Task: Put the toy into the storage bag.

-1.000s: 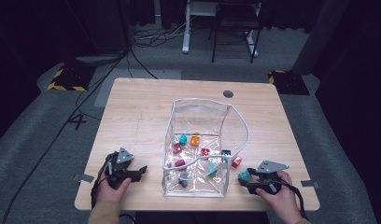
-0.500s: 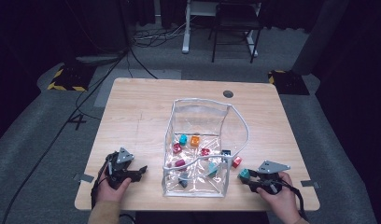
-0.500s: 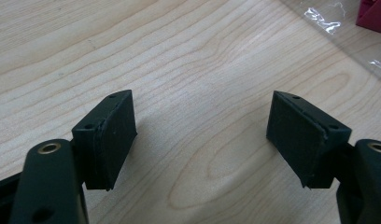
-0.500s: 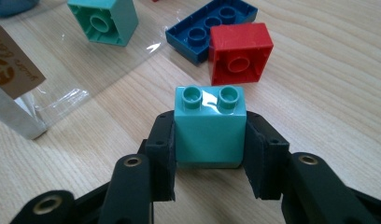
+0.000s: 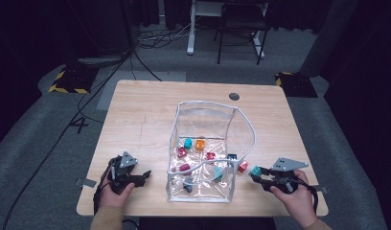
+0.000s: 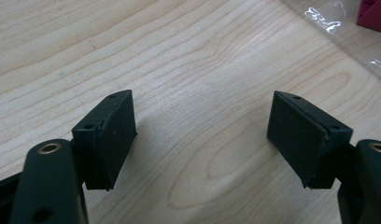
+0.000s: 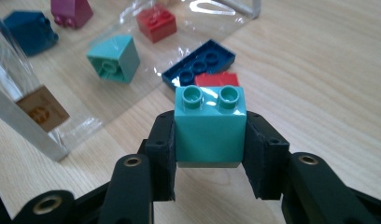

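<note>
Near the tabletop's [image 5: 145, 110] front right corner, the right gripper [image 7: 209, 154] clamps a teal brick [image 7: 209, 126] – the left gripper's [image 6: 202, 135] jaws stand apart, empty, near the front left corner.

Light wooden table [image 5: 145, 115], grain running lengthwise, a round dark grommet hole [image 5: 234, 96] near its far edge, right of centre. Clear plastic bag [image 5: 203, 120] with a white rim stands open on the middle of the near half, its base flat on the wood; small bricks lie inside, on the film rather than the wood. Just right of the bag's near right corner, a red brick [image 5: 243, 166] lies on the bare top; in the right gripper view it [image 7: 216, 79] sits touching a dark blue flat plate [image 7: 200, 63]. Left half of the top bare wood.
</note>
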A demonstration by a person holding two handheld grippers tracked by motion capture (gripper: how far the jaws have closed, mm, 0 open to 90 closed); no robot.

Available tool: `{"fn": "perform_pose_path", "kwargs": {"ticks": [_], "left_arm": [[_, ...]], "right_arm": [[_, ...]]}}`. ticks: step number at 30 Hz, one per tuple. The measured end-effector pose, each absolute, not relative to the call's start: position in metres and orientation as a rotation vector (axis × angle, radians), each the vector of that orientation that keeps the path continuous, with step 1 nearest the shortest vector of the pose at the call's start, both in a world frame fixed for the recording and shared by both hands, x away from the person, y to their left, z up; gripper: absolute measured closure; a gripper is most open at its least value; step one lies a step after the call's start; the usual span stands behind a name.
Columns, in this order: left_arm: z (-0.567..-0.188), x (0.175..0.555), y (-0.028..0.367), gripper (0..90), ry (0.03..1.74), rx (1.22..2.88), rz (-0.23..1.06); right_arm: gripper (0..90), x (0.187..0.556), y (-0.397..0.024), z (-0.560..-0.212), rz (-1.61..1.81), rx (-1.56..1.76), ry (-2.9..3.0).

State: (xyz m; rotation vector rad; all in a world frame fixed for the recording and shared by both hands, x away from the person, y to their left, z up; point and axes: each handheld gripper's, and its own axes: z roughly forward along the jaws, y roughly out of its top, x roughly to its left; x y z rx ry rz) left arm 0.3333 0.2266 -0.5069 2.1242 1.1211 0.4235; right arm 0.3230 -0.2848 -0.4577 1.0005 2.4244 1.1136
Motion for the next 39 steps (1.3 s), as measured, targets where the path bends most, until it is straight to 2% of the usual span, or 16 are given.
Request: {"fn": "perform_pose_path", "kwargs": {"ticks": [20, 39], "left_arm": [[-0.507, 0.333, 0.227, 24.0, 1.121, 2.127, 0.423], [-0.507, 0.333, 0.226, 24.0, 1.118, 2.125, 0.427]], "right_arm": [[59.1, 0.339, -0.302, -0.394, 1.292, 1.035, 2.274], [59.1, 0.359, -0.296, -0.333, 1.361, 0.974, 2.246]]}}
